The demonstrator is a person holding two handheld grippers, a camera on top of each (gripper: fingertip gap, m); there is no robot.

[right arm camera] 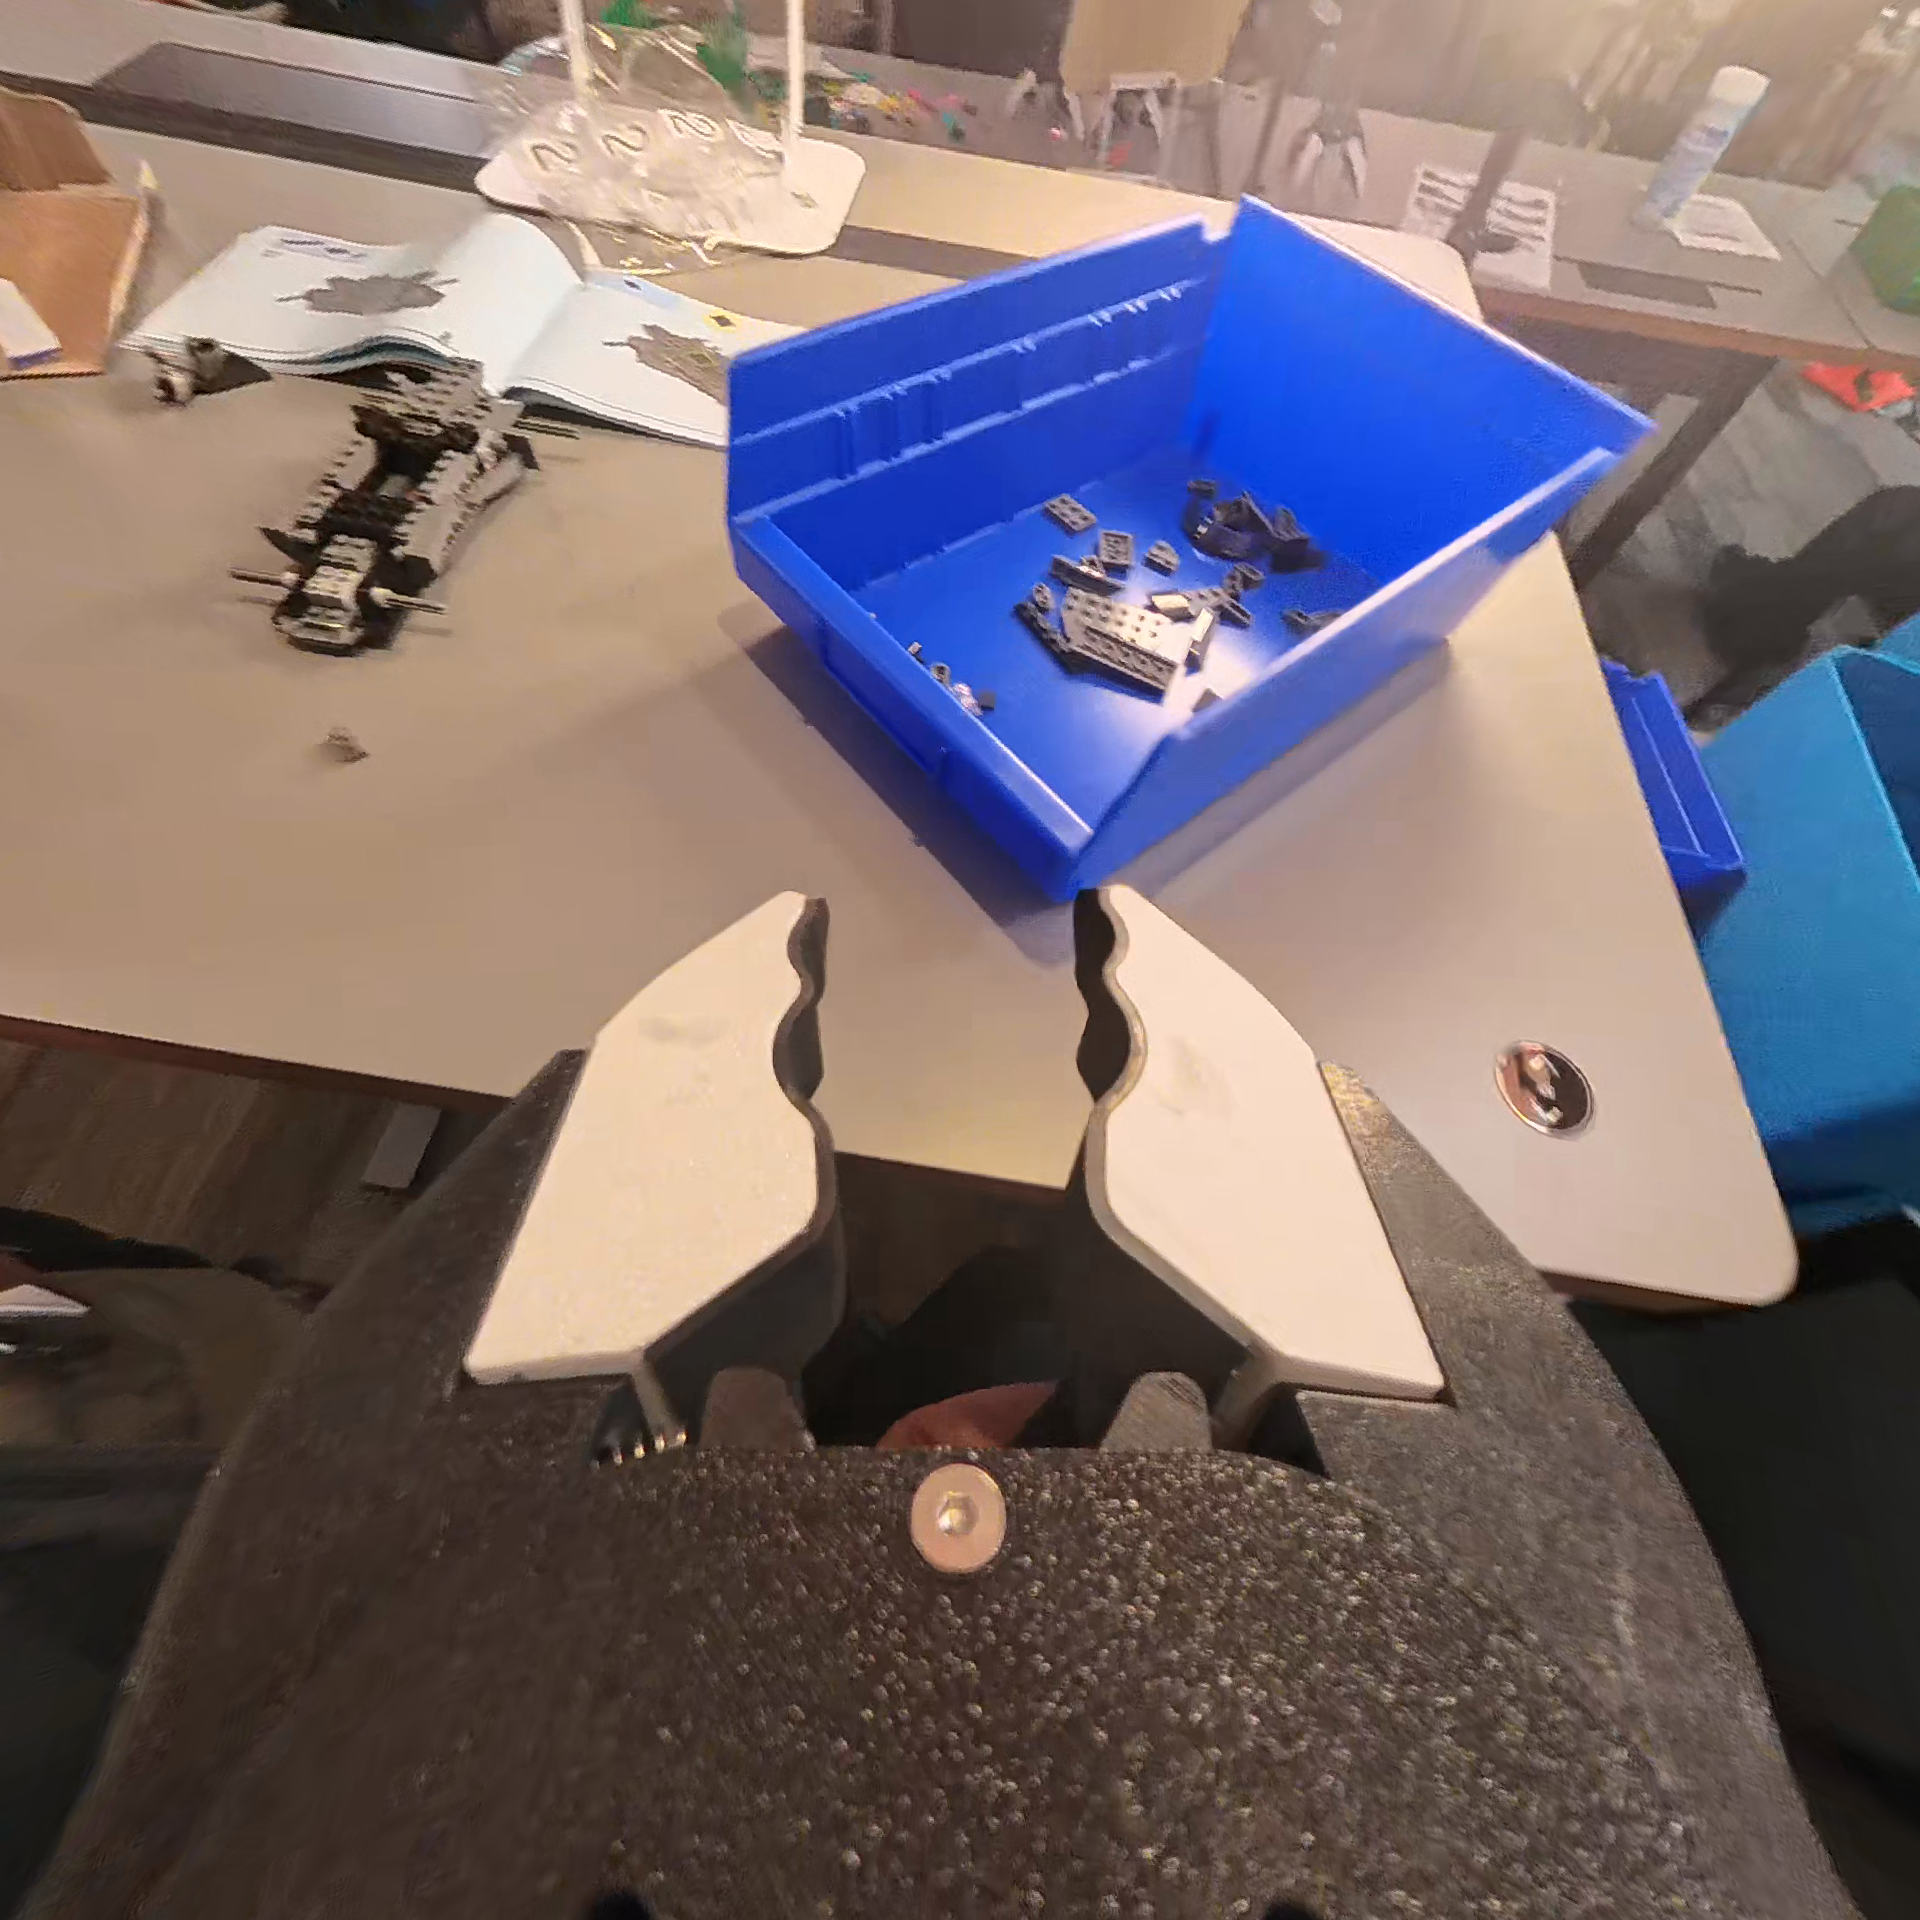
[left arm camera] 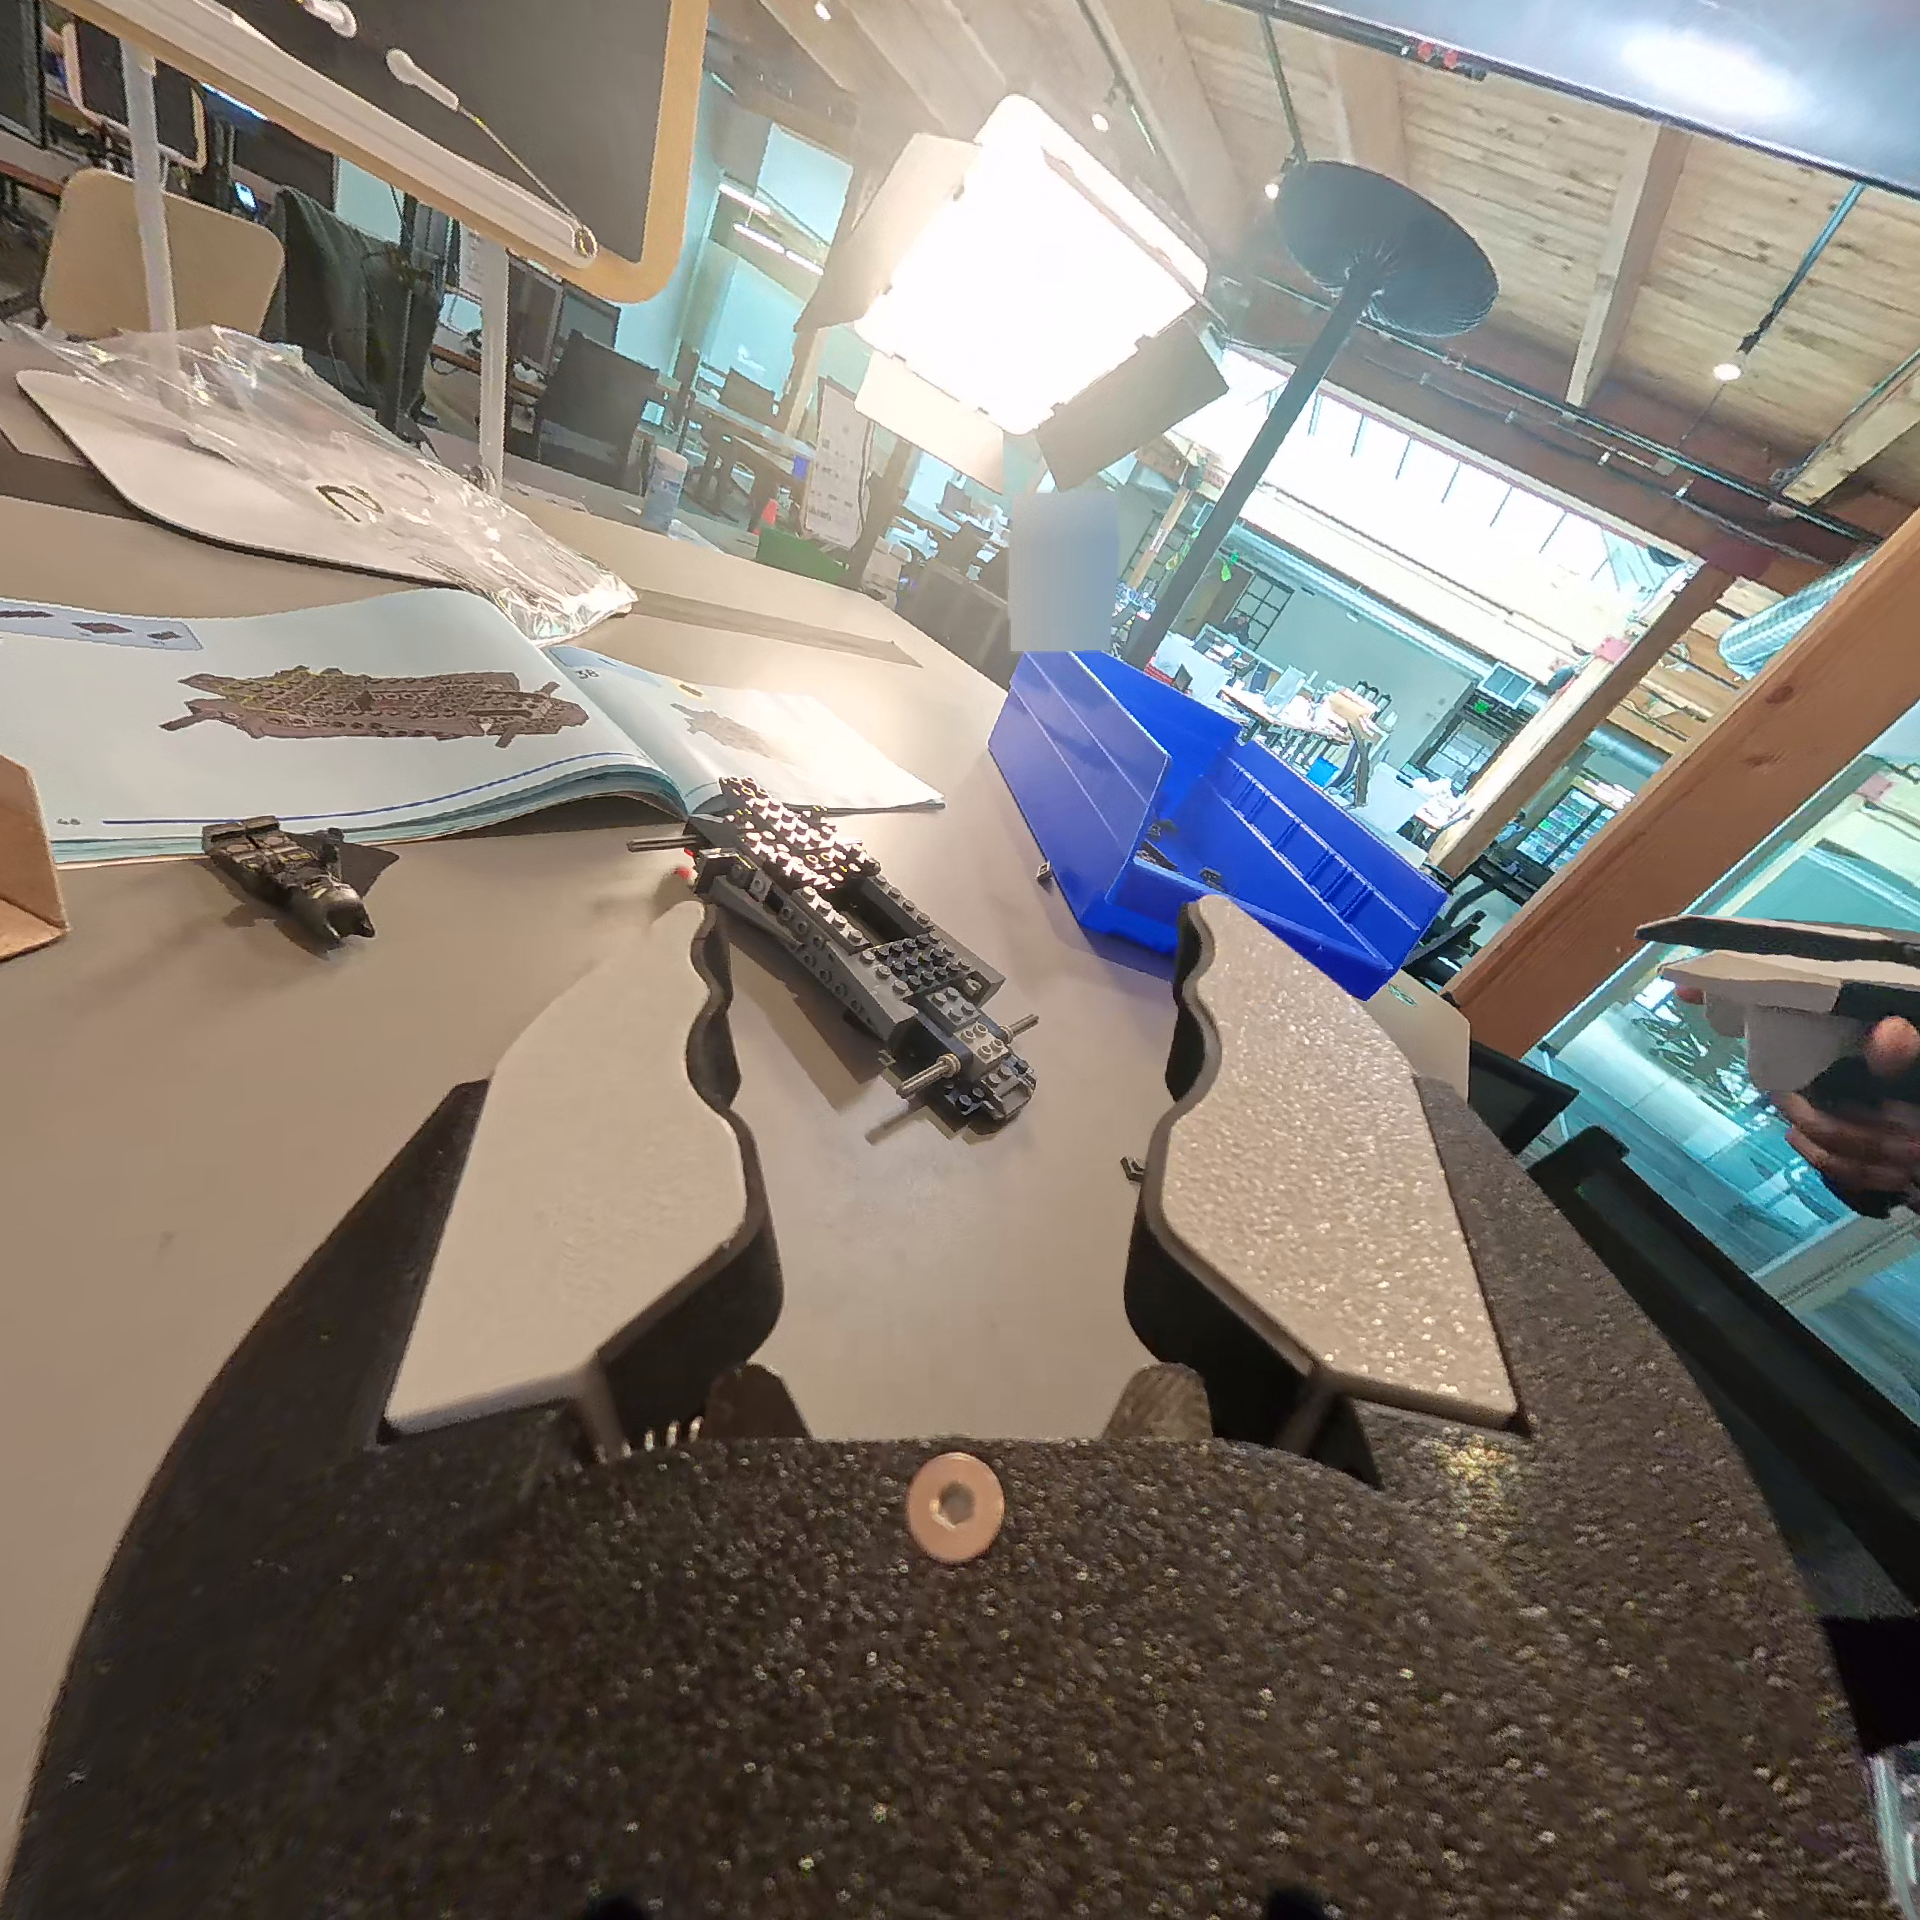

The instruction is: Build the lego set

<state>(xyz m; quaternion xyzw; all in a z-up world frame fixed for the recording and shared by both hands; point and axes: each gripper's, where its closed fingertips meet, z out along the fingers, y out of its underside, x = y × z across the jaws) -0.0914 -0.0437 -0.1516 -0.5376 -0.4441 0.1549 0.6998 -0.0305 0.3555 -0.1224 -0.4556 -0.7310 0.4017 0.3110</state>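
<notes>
My left gripper [left arm camera: 951,925] is open and empty, low over the grey table [left arm camera: 260,1091]. A long dark grey brick-built model [left arm camera: 862,935] lies on the table just beyond and between its fingertips, not touched. It also shows in the right wrist view [right arm camera: 390,514] at the far left. My right gripper [right arm camera: 951,914] is open and empty above the table's near edge, just short of the near corner of a blue bin [right arm camera: 1153,561] that holds several small dark bricks [right arm camera: 1153,603]. The bin also shows in the left wrist view [left arm camera: 1195,800]. The right gripper shows at the right edge of the left wrist view [left arm camera: 1787,966].
An open instruction booklet [left arm camera: 364,717] lies behind the model. A small black brick assembly [left arm camera: 291,878] lies to its left, by a brown cardboard box [left arm camera: 21,873]. Clear plastic bags [left arm camera: 343,457] lie on a white base farther back. A second blue bin [right arm camera: 1673,790] hangs off the right table edge. There is about 40 cm between the tips of the two grippers.
</notes>
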